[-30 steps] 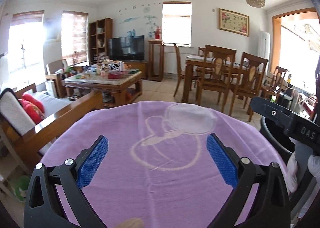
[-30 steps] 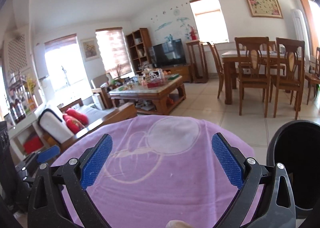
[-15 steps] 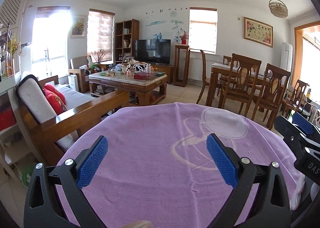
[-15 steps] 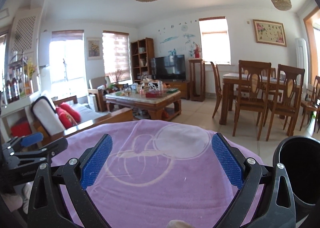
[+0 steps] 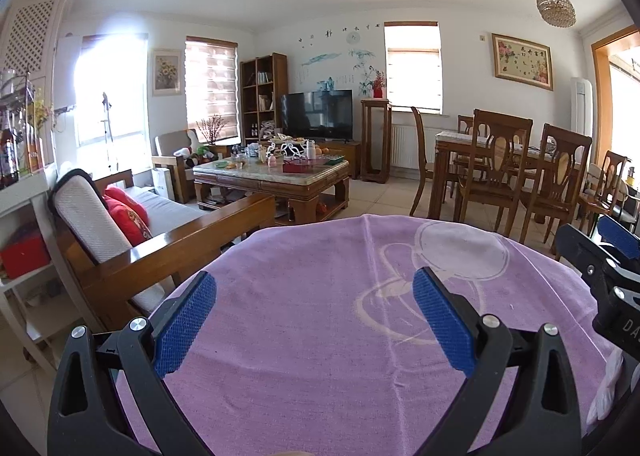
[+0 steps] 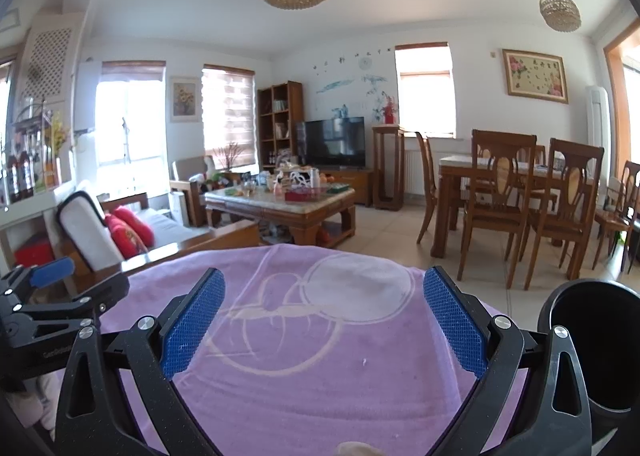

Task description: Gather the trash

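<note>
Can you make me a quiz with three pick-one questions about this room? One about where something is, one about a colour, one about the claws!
1. Where is the black bin?
A. right of the cloth
B. on the sofa
C. under the TV

2. What colour is the cloth?
A. green
B. purple
C. orange

3. How are the left claw and right claw?
A. both open, empty
B. both shut
C. one holding trash

Answers: A, the bin sits beside the cloth's right edge; B, the cloth is purple; A, the blue pads stand wide apart with nothing between.

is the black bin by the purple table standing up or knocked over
Upright. In the right wrist view the bin stands beside the purple cloth with its round mouth facing up. Its inside is too dark to tell whether it holds anything.
</note>
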Demonstrator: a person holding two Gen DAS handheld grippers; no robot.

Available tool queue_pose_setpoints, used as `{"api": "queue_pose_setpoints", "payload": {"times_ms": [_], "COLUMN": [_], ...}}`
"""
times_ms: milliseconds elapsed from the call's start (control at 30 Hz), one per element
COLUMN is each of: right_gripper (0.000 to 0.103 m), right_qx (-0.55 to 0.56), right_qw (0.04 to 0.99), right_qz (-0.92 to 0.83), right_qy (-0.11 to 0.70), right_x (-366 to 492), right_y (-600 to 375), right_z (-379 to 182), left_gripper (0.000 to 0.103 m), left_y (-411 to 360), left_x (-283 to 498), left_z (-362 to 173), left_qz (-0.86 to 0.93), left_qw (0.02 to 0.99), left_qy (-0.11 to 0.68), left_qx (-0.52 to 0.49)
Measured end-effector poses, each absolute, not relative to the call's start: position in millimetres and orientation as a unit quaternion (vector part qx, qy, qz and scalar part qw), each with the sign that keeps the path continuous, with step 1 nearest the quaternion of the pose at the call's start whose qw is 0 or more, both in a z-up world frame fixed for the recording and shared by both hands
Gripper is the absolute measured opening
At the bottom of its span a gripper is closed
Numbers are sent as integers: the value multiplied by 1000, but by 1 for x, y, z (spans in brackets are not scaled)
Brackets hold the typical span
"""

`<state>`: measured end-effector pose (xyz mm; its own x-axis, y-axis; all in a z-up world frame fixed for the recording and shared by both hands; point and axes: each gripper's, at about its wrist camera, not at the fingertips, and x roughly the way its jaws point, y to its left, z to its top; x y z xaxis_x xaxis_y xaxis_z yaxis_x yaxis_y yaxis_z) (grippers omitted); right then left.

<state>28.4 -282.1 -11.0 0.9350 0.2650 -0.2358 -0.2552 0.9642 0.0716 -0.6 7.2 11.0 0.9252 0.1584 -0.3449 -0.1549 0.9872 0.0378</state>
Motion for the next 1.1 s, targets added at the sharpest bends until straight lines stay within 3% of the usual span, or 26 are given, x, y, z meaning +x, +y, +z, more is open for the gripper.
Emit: {"api": "queue_pose_setpoints", "payload": {"times_ms": [1100], "right_gripper": [98], "right_qx": [30], "right_qw": [983], "right_qz": [138], "right_qy": [119], "right_x": [26], "right_y": [-284], "right_z": [-7], "left_gripper": [98], "left_y": [16], "left_x": [4], "left_z": [9], "left_qz": [96], "left_qw": [977], "left_qy": [189], "left_qx": [2]}}
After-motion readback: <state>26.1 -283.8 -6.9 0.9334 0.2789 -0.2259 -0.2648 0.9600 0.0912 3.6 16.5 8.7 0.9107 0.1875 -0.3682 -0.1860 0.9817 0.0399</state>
